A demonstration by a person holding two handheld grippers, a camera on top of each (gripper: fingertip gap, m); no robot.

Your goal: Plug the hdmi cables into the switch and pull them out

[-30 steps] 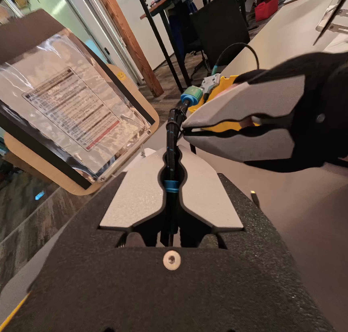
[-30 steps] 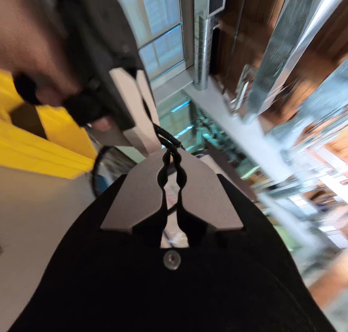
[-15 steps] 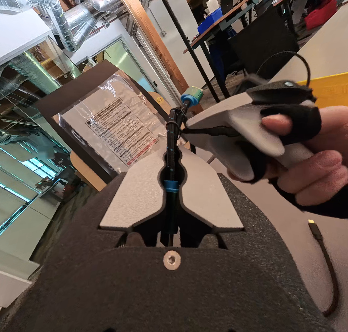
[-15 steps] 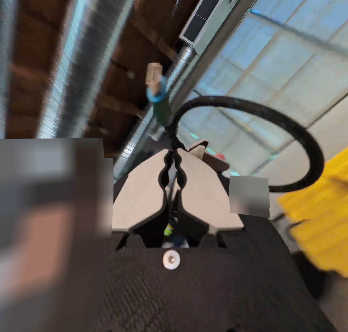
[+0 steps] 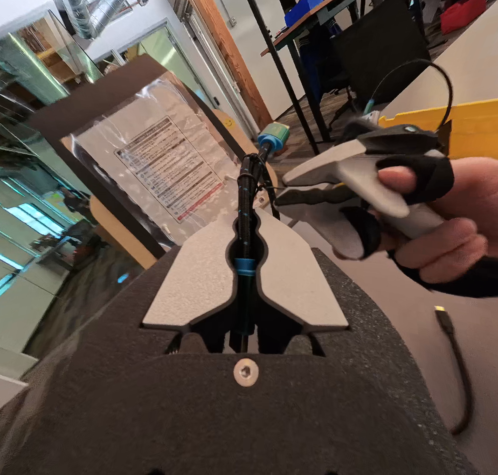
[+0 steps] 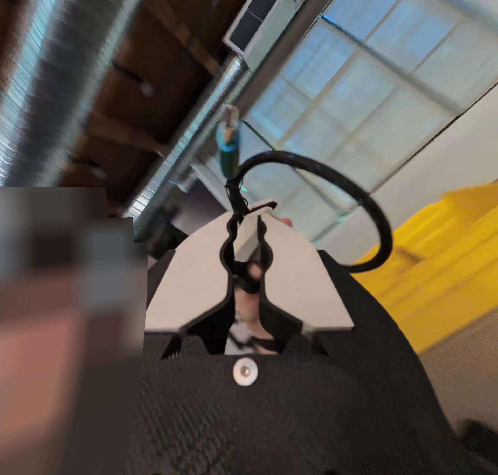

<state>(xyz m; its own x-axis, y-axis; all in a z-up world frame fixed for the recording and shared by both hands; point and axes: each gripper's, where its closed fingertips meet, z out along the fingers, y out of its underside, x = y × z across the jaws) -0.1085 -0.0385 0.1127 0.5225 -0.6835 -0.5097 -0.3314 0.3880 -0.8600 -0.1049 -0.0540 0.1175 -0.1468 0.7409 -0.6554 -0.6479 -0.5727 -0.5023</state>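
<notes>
My left gripper (image 5: 246, 217) is shut on a coiled black braided HDMI cable (image 5: 244, 235) with a blue ring. Its teal plug (image 5: 273, 134) sticks out past the fingertips. My right gripper (image 5: 279, 190), held by a gloved hand, is at the right of the bundle, jaws slightly apart around a thin tie strand. In the right wrist view the right gripper (image 6: 246, 217) is open, with the tied cable and plug (image 6: 229, 138) just past its tips and a cable loop (image 6: 350, 192) to the right. A small pale box (image 5: 373, 116) with a teal plug sits behind the right gripper.
A yellow bin (image 5: 471, 128) stands on the grey table (image 5: 404, 287) behind the right gripper; it also shows in the right wrist view (image 6: 431, 246). A second black cable (image 5: 458, 367) with a small gold plug lies on the table at right. A framed sign in plastic (image 5: 161, 165) stands at left.
My right gripper's jaws, shut on the tie at the bundle before, have parted and drawn slightly right. My left gripper still holds the cable; both views have tilted.
</notes>
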